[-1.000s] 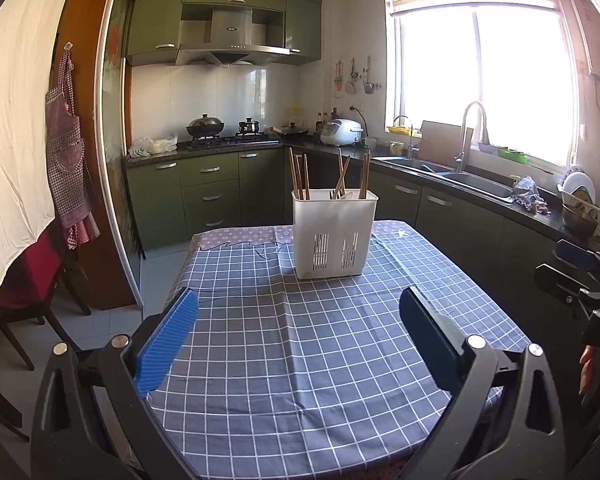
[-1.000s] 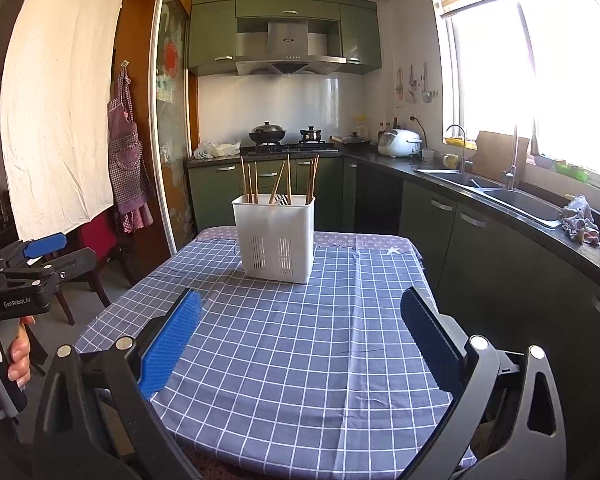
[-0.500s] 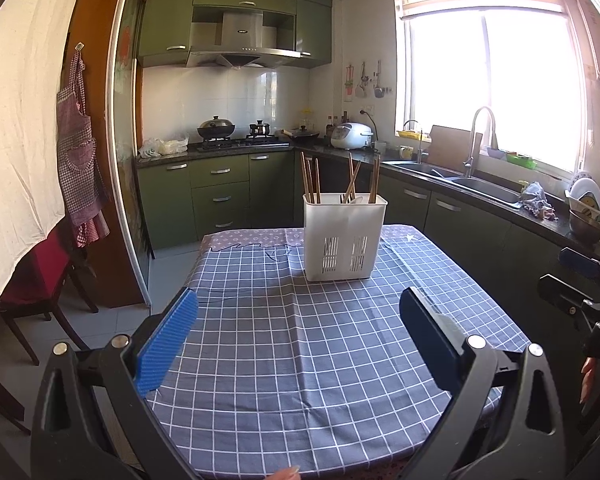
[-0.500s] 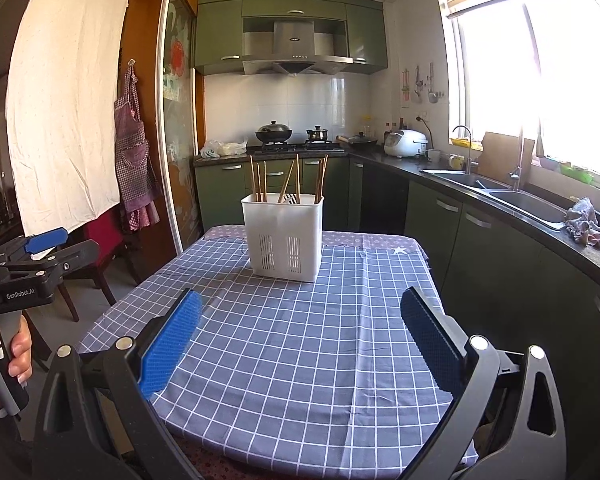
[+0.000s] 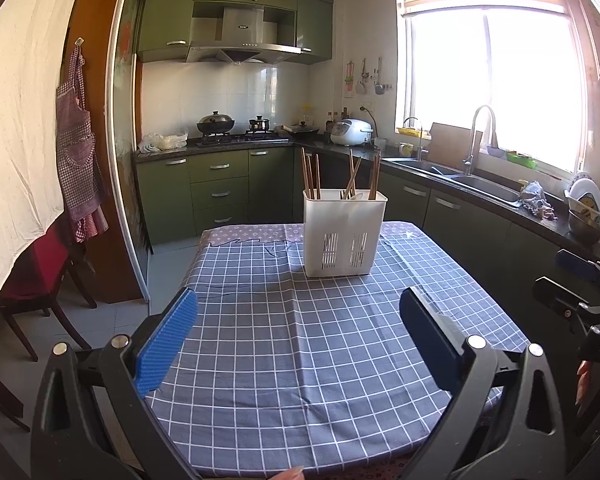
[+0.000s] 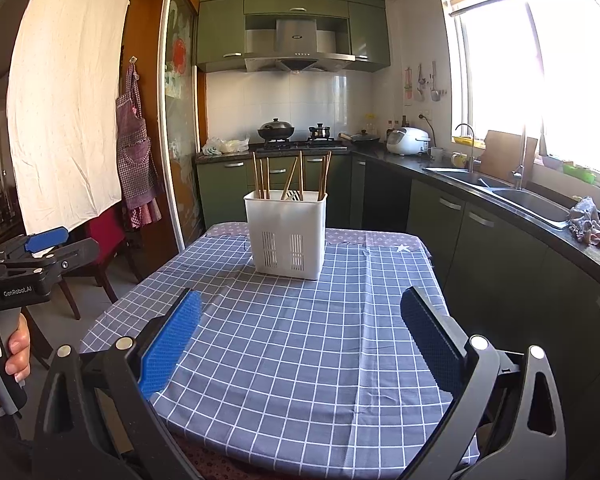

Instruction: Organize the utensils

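Observation:
A white slotted utensil holder [image 5: 343, 236] stands upright at the far middle of the table, on a blue checked tablecloth [image 5: 300, 344]. Several brown chopsticks [image 5: 311, 178] stick up out of it. It also shows in the right wrist view [image 6: 286, 233], with the chopsticks [image 6: 262, 176] in it. My left gripper [image 5: 298, 322] is open and empty, held back over the table's near edge. My right gripper [image 6: 300, 322] is open and empty, also well short of the holder. Each gripper shows at the edge of the other's view.
Green kitchen cabinets [image 5: 216, 192] run along the back wall. A counter with a sink [image 5: 460, 178] runs along the right. A red chair [image 5: 40, 272] stands left of the table. A stove with pots [image 5: 236, 132] is at the back.
Both grippers have drawn back and risen a little, so the holder looks slightly farther away. Both stay open and empty.

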The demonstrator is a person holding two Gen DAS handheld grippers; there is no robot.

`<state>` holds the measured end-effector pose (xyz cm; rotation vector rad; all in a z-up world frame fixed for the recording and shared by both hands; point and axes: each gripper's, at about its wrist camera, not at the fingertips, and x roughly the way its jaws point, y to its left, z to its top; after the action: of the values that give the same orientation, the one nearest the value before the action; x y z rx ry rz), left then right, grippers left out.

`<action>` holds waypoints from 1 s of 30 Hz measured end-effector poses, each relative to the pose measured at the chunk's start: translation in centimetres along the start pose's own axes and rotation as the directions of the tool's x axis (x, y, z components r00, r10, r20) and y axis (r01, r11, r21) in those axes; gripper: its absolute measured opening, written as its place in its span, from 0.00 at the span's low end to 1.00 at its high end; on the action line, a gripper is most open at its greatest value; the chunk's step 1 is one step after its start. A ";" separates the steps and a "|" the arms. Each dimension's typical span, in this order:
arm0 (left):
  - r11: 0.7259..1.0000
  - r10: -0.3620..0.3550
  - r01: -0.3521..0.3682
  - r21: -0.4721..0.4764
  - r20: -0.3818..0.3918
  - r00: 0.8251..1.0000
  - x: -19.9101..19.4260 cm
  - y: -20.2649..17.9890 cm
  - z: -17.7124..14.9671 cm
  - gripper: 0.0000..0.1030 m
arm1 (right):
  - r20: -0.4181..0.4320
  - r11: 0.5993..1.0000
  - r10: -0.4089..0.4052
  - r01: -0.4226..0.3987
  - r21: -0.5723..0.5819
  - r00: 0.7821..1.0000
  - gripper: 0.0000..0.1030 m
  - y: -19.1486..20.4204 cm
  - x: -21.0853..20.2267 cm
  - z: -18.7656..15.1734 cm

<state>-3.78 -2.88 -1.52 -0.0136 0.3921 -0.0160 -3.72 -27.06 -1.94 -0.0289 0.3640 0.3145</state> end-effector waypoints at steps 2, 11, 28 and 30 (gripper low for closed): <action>1.000 0.004 -0.004 -0.001 -0.002 1.000 0.0 0.0 0.0 0.93 | 0.000 1.000 0.001 -0.001 0.000 1.000 0.95 0.0 0.1 0.0; 1.000 0.007 -0.007 0.001 -0.004 1.000 0.1 0.1 0.0 0.93 | -0.004 1.000 0.002 -0.002 0.001 1.000 0.95 -0.2 0.4 -0.1; 1.000 0.026 -0.026 0.017 -0.010 1.000 0.3 -0.1 0.0 0.93 | -0.016 1.000 0.011 -0.011 0.001 1.000 0.95 -0.1 1.0 -0.4; 1.000 0.018 -0.018 0.014 -0.013 1.000 0.3 -0.1 0.0 0.93 | -0.017 1.000 0.011 -0.011 0.001 1.000 0.95 -0.1 1.1 -0.4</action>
<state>-3.47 -2.94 -1.59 0.0038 0.4048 -0.0013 -2.85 -26.88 -2.71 -0.0284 0.3817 0.3252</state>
